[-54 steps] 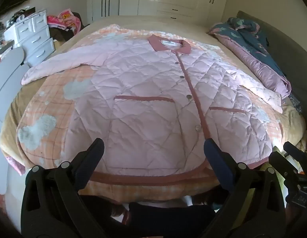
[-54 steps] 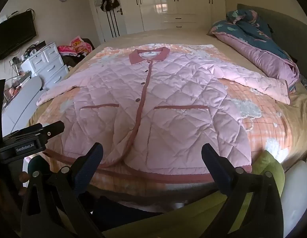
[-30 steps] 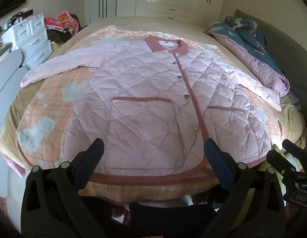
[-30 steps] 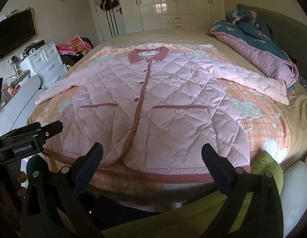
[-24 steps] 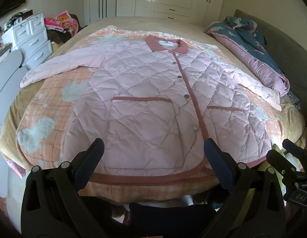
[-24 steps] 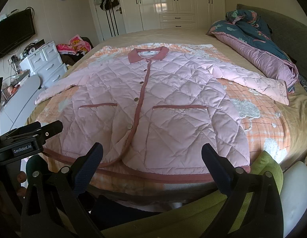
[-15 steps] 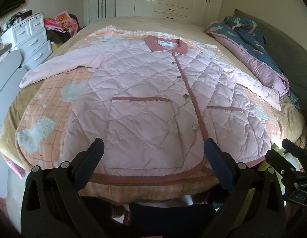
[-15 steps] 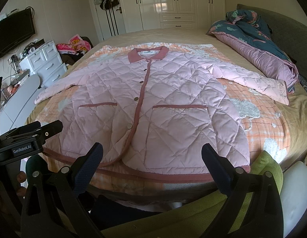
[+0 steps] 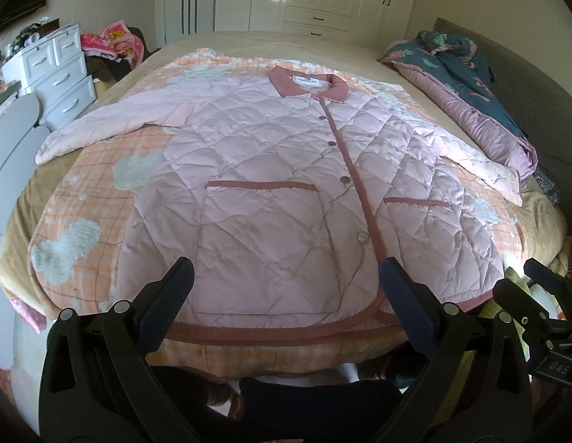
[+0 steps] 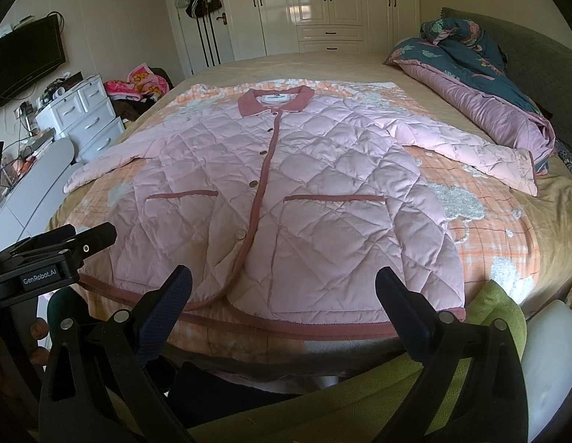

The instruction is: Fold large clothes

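Fingers of the left gripper (image 9: 286, 288) spread wide, holding nothing, poised above the near hem. Same on the right gripper (image 10: 284, 288): fingers apart, empty, short of the hem. Probably held back this way to take in the whole garment before choosing where to grip.

Just beyond, a pink quilted jacket (image 10: 286, 184) lying front up on the bed (image 10: 555, 214), buttoned, collar (image 10: 274, 101) at the far end, hem (image 10: 286, 323) along the near edge. Left sleeve (image 9: 101, 125) reaching out toward the bed's side; right sleeve (image 10: 470, 151) stretched toward a rolled quilt (image 10: 489, 92), its cuff near or touching it. Spread flat like this, likely so a first fold can start from a sleeve or side.

Underneath, an orange checked blanket (image 10: 489, 229) showing on both sides. Bare bed beyond the collar, so room to fold upward; less room on the right by the quilt. White drawers (image 10: 86, 118) standing well clear.
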`<state>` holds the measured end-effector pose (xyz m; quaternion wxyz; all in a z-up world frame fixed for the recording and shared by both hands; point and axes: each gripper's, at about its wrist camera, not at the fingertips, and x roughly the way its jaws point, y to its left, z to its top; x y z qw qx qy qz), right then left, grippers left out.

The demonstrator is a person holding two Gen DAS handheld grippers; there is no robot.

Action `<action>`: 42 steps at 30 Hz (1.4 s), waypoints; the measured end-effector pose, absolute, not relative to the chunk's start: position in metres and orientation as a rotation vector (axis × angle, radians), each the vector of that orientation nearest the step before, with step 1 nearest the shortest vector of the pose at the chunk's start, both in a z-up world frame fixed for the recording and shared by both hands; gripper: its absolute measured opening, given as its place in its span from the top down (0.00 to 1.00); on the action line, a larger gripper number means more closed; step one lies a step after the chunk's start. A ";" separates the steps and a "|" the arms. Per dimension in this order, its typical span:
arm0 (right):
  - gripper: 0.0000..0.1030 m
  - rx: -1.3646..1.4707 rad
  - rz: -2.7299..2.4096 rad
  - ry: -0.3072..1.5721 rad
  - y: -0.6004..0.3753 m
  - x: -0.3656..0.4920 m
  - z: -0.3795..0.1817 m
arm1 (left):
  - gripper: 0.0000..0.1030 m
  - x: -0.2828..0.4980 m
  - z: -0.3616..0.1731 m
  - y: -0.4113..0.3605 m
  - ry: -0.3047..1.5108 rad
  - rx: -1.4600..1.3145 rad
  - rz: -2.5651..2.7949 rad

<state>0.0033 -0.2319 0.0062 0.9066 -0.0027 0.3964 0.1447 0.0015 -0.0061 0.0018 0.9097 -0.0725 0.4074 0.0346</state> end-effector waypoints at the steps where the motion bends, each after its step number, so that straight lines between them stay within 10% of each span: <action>1: 0.04 -0.006 0.298 0.818 -0.232 0.003 0.006 | 0.09 0.002 0.002 -0.007 0.841 -0.149 0.072; 42: 0.04 -0.047 0.298 0.854 -0.227 0.034 -0.003 | 0.09 0.033 -0.004 -0.009 0.869 -0.169 0.080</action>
